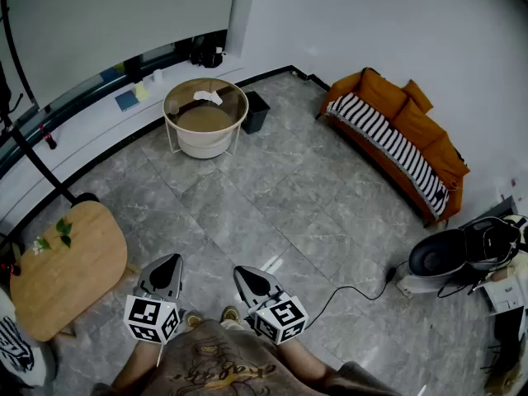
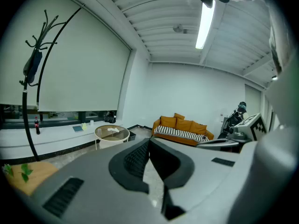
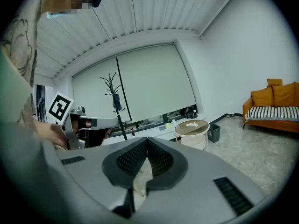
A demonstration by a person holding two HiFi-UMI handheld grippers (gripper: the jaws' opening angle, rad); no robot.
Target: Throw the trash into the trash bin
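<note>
A crumpled white tissue lies on the round glass-topped table near the far wall. Next to that table, on its right, a small dark trash bin stands on the floor. My left gripper and right gripper are held low in front of the person, far from both and pointing toward them. Each is shut with nothing between its jaws. The left gripper view has the tissue and bin above the gripper. In the right gripper view, tissue and bin lie right of the gripper.
A wooden side table with a small plant stands close on the left. An orange sofa with a striped blanket lines the right wall. A grey machine and its floor cable sit at the right. Grey tiled floor stretches to the bin.
</note>
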